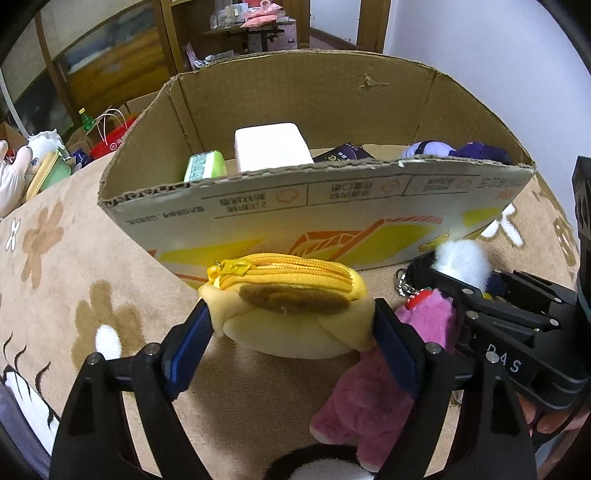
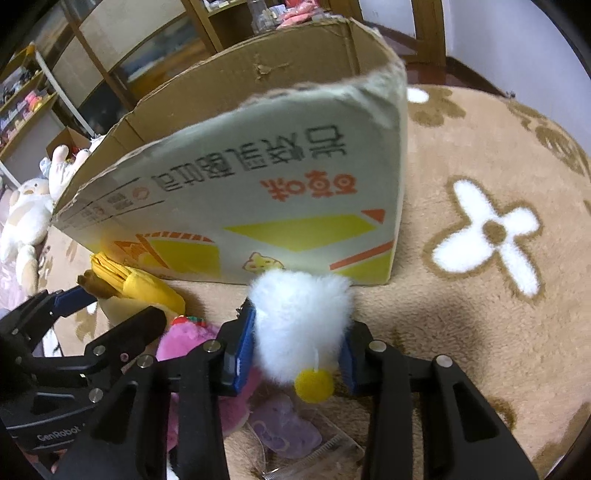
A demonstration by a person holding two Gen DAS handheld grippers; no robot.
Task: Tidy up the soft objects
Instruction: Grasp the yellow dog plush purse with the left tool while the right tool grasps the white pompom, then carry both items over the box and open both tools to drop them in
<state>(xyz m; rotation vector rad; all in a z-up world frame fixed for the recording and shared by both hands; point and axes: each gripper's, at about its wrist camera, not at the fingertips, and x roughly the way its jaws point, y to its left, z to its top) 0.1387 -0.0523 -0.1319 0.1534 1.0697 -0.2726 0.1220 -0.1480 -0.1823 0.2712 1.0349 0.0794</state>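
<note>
Both grippers pinch toys near the cardboard box (image 1: 258, 206): left gripper (image 1: 291, 328) squeezes the yellow pouch (image 1: 291, 306), right gripper (image 2: 299, 347) the white pompom (image 2: 299, 317).

A beige rug (image 2: 480, 314) with brown and white flower motifs covers the surface; it is the reference here. Beyond its far-left edge sit a red bag with white handles (image 1: 109, 138) and a green-capped bottle (image 1: 85, 120), backed by wooden shelving (image 1: 110, 74). Past the rug's far edge stands a dark table (image 1: 258, 31) bearing pink packets (image 1: 260, 18), with a white wall (image 1: 480, 55) to the far right.
</note>
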